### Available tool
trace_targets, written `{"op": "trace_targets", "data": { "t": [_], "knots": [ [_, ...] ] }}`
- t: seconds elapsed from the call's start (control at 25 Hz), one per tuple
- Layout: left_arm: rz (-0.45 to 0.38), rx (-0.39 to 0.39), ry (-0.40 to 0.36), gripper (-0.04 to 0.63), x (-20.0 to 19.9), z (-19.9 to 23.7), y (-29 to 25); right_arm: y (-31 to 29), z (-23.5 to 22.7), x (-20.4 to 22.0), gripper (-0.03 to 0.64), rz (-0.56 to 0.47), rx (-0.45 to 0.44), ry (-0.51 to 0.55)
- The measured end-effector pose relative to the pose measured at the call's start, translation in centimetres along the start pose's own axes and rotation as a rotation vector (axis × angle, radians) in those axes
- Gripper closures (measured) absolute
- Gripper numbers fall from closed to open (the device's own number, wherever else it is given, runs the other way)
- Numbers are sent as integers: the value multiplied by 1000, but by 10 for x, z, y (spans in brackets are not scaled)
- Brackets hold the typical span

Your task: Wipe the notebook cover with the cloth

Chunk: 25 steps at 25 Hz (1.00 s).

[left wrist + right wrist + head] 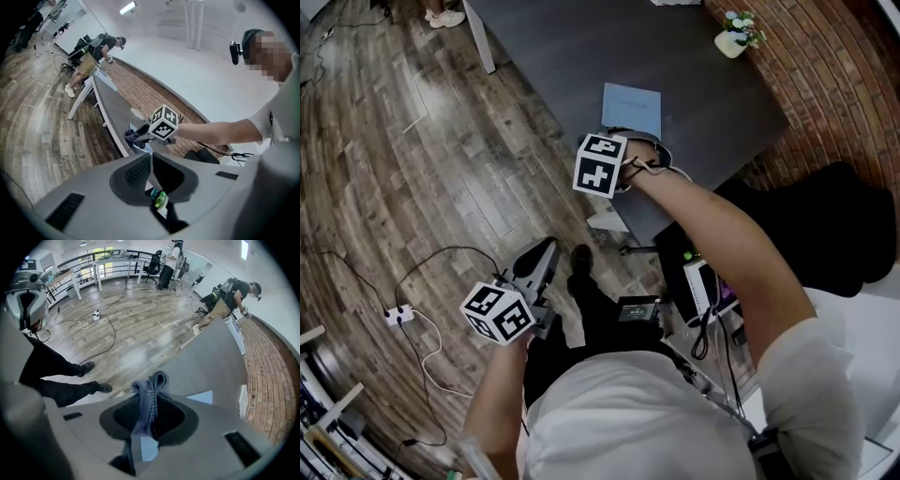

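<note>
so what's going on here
A person is working with a handheld gripper in each hand. The right gripper is clamped on a blue-grey cloth and reaches over the near edge of the dark table, right beside a light blue notebook. Whether the cloth touches the cover can't be made out. The left gripper hangs low over the wood floor, jaws together with nothing in them.

Woven cloth (149, 392); matt table (581, 47); wood-grain floor (412, 141).
</note>
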<state>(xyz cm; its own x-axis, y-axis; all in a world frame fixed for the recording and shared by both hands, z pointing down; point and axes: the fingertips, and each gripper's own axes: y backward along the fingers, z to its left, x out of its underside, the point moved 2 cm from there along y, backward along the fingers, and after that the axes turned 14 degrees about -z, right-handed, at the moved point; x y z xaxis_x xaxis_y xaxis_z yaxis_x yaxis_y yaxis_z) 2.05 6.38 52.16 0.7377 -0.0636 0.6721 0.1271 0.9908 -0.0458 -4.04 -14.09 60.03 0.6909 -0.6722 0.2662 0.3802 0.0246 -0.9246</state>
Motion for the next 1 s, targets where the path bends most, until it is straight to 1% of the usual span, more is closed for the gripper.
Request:
{"op": "trace_targets", "data": {
  "t": [0.2,0.44,0.72,1.0],
  "knots": [
    [7,20,-8,586,-3,-2,6,5,14,-1,511,-4,-11,-27],
    [22,47,-19,586,-3,-10,10,22,26,-8,511,-46,-11,-73],
    [20,78,-42,586,-16,-21,17,57,27,-23,511,-150,55,-155],
    [-12,112,-71,586,-42,-38,32,99,37,-38,511,-267,114,-267]
  ]
}}
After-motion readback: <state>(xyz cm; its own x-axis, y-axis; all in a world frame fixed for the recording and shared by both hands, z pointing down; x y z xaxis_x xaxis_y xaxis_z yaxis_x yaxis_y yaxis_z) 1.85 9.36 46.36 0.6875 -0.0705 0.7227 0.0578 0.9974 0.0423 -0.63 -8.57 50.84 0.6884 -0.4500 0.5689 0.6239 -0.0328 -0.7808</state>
